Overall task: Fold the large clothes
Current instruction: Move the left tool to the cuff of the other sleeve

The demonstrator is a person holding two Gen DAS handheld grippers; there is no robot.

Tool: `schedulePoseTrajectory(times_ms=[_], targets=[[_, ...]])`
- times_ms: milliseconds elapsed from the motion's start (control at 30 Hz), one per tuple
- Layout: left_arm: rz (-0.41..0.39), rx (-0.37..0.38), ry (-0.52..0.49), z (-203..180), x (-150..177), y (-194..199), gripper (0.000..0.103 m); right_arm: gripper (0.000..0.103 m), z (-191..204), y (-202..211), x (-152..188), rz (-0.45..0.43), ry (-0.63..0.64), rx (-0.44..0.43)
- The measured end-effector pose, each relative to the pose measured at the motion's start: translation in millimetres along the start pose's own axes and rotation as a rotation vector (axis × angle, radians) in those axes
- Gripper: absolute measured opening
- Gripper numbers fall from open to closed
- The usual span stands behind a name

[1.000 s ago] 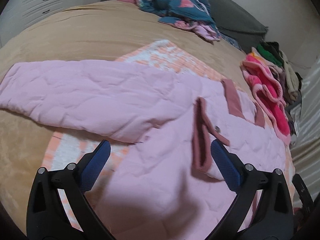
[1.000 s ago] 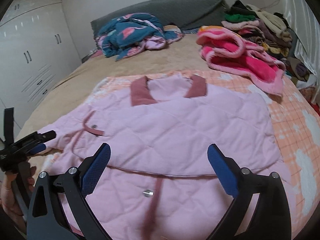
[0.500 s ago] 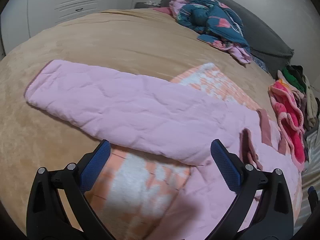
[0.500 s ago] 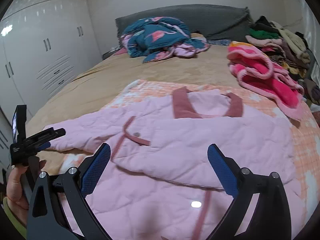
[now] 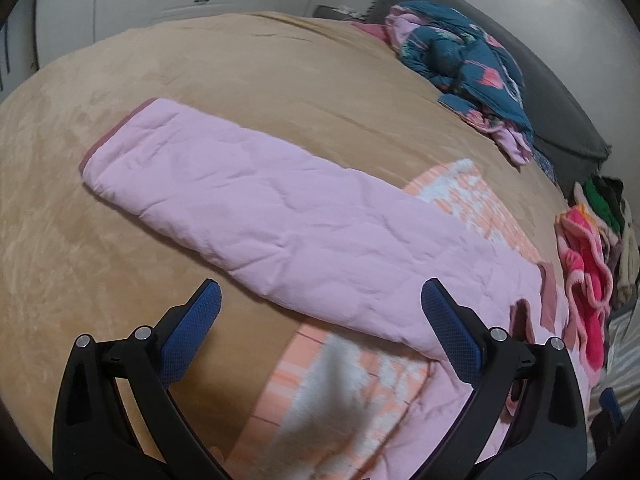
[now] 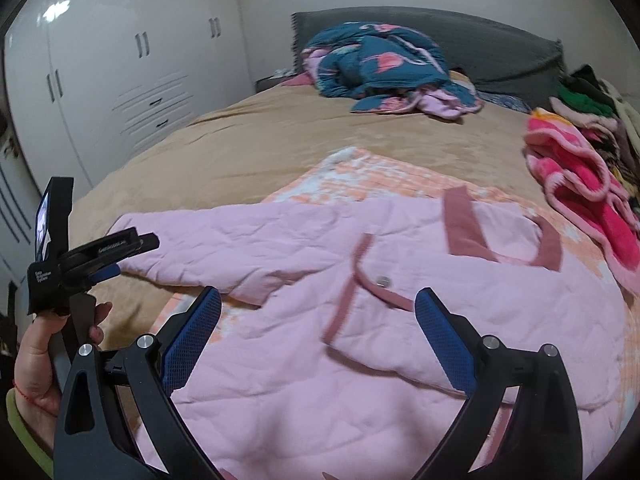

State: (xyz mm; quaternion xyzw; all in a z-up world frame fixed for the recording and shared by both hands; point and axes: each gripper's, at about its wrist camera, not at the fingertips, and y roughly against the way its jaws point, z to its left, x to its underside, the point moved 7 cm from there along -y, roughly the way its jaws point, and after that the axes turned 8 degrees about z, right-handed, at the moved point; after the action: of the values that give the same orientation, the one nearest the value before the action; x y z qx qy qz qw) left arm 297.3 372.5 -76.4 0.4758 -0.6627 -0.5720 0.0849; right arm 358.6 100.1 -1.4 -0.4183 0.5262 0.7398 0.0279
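Here the left gripper [image 5: 320, 316] hangs with its jaws spread wide and nothing between them, just above the tan bed [image 5: 248, 76]. Ahead of those jaws, the pink quilted jacket [image 5: 304, 232] stretches one sleeve [image 5: 224, 184] flat across the bed, its darker cuff [image 5: 108, 136] at the far left end, well beyond the left jaw. The sleeve's lower edge passes between the two blue pads without touching either. Under the jaws lies an orange and white checked blanket [image 5: 344, 392], partly covered by the jacket toward the right jaw.

The right gripper [image 6: 318, 312] is likewise wide open and empty, held over the jacket's body [image 6: 320, 380]. Between and beyond its jaws runs a dusty-rose trim strip [image 6: 348, 288] with a metal snap [image 6: 383, 280] beside it; the collar [image 6: 460, 224] lies farther ahead, toward the right jaw. Left of the left jaw, a hand [image 6: 48, 360] grips the other tool's handle near the sleeve end.

Far ahead sit a teal bundle [image 6: 380, 64] and a bright pink garment [image 6: 580, 184].
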Motion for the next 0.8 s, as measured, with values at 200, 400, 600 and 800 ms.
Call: schedulePoseTrajectory(times_ms=[200,400,600,800], targets=[[0.026,-0.007,0.078,32,-4,-13,0.094,0.097,29,-21,-5,0.035,0.043,-0.027],[0.038,-0.013,0.138,56,-8,-27,0.094,0.097,41,-35,-4,0.060,0.063,-0.038],[0.061,0.032,0.221,75,-12,-42,0.094,0.097,48,-52,-1,0.089,0.075,-0.049],[0.070,0.119,0.370,98,-17,-59,0.094,0.097,45,-65,3,0.118,0.074,-0.056]])
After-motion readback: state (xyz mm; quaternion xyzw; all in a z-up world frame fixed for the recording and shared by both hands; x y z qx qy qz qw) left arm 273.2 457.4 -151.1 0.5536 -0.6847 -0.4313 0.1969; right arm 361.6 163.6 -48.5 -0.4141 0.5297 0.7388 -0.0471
